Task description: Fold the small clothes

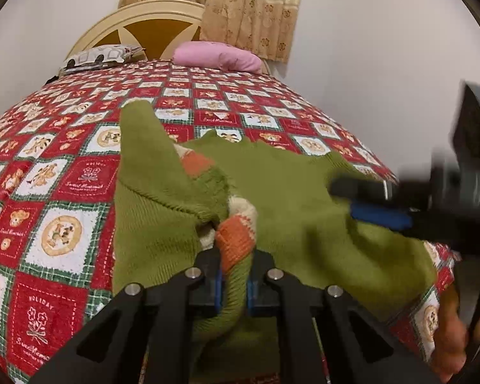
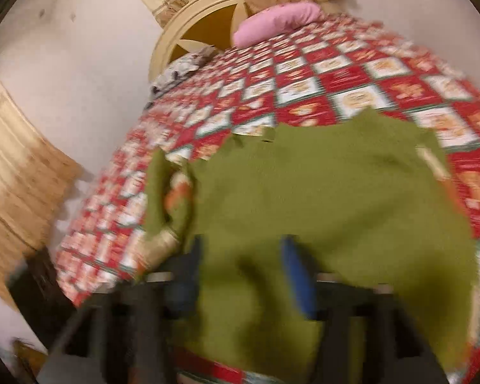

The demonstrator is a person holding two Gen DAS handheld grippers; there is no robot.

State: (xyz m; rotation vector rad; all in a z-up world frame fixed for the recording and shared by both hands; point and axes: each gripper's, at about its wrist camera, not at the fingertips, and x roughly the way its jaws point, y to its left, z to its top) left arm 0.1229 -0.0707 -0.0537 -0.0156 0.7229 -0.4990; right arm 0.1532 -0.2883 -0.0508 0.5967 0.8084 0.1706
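Left claw clamped tight on the green sweater's hem edge by the orange patch; right claw has its jaws apart, cloth lying loose between them, not gripped. Sweater sits rumpled on the patchwork bed, mid-fold; next likely regrip right, then lay the flap flat.

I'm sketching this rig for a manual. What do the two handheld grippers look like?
Left gripper: matte black angular linkage arms with silver pivot bolts and blue finger pads. Right gripper: the same black frame with blue pads, blurred. No cables or sleeves show.
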